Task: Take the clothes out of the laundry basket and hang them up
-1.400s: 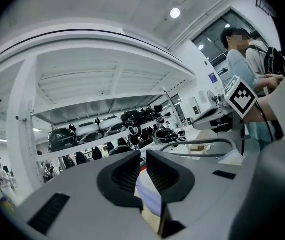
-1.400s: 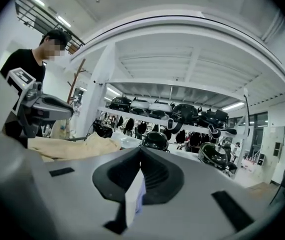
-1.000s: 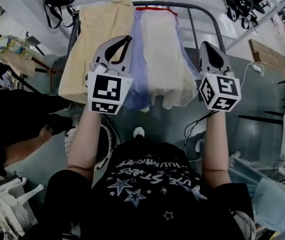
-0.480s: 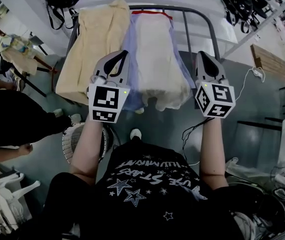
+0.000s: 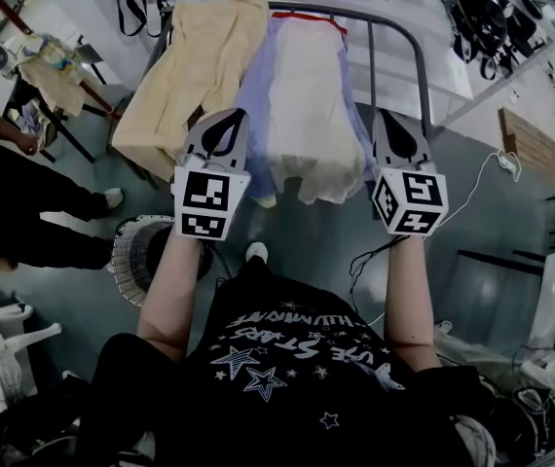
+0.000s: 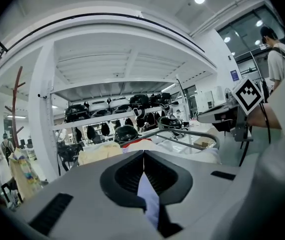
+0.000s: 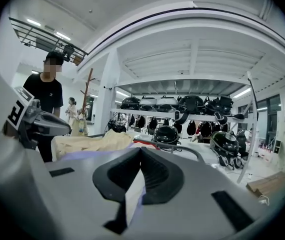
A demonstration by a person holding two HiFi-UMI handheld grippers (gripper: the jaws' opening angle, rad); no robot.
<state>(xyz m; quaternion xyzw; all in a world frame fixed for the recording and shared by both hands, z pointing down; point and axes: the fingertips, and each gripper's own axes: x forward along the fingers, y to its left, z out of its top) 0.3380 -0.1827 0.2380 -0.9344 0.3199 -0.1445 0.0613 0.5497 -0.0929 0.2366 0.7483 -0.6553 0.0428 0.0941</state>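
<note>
The left forearm (image 5: 172, 282) and right forearm (image 5: 409, 290) reach forward side by side, both bare. The left gripper (image 5: 229, 115) and right gripper (image 5: 387, 117) point ahead (tipped slightly downward), each with its jaws pressed together on a strip of pale cloth (image 6: 147, 196).

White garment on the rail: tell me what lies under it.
A lavender garment lies under the white garment, showing along both sides. A red hanger peeks out at the top. The lavender middle and the rest of the hanger are covered.

On the rack (image 5: 372, 61) the left garment (image 5: 195, 76) hangs beside the right garment (image 5: 307, 105), the laundry basket (image 5: 122, 261) before them
</note>
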